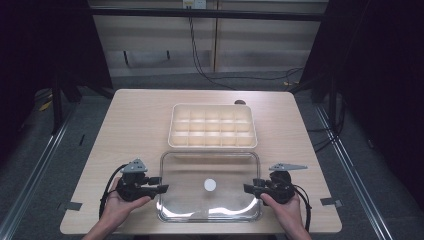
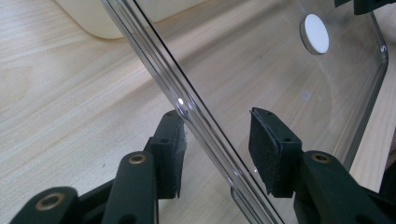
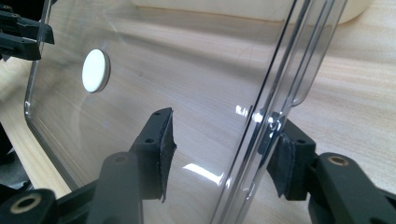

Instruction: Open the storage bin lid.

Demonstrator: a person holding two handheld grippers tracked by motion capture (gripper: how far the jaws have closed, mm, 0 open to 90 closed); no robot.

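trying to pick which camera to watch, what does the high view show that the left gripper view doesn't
High view alone: the whole table, all the compartments of the cream tray, both hands, and the right gripper at the clear lid's right edge.

Left gripper view alone: close up, the lid's ridged edge runs between the open jaws of the left gripper; one pad sits right beside it, the other well clear.

Both: the clear lid with its white round disc, and the wooden tabletop.
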